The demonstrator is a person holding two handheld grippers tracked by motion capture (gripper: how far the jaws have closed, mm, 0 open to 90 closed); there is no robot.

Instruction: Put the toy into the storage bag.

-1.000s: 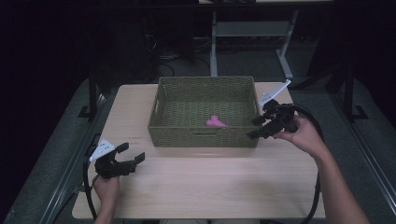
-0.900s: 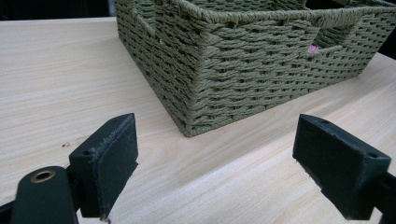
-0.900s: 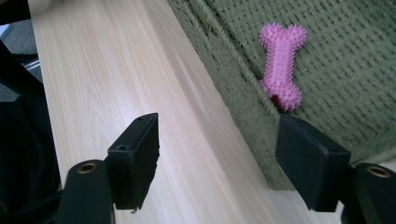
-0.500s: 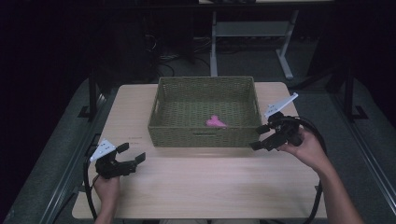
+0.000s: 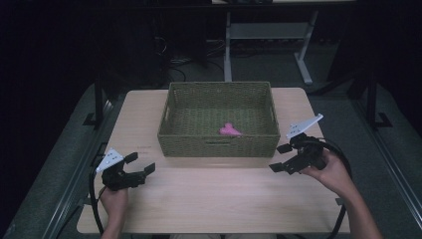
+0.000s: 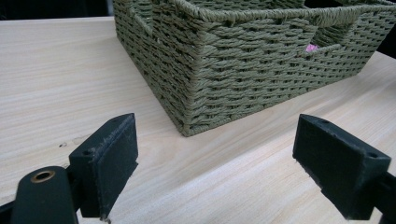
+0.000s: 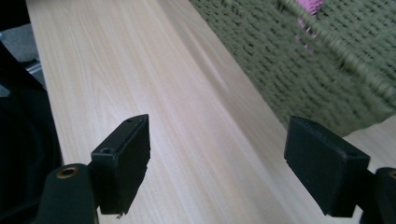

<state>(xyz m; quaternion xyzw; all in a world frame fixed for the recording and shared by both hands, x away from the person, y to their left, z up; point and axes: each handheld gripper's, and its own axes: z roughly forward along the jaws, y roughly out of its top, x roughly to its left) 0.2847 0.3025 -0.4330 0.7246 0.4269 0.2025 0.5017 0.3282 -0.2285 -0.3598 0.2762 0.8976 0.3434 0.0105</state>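
A green woven basket (image 5: 219, 144) stands at the back middle of the wooden table (image 5: 209, 199). On its floor lies a small pink thing (image 5: 230, 130). My left gripper (image 5: 143, 163) rests low at the front left, open and empty, pointing at the basket's near corner (image 6: 243, 70); the pink thing (image 6: 312, 47) peeks through the handle slot. My right gripper (image 5: 278, 158) hangs just off the basket's front right corner, open with nothing between its jaws, which have just been opening. In the right gripper view, the right gripper (image 7: 217, 163) points across the bare tabletop, with the basket wall (image 7: 317, 70) to its right.
Light wood runs in front of the basket between the two hands. Behind the table stands a grey metal frame (image 5: 263, 35) on a dark floor. A black cable (image 5: 343, 164) loops from the right gripper past the table's right edge.
The right hand has come down and back from the basket's right rim to the table's front right, its jaws wider apart. The left hand has stayed put.
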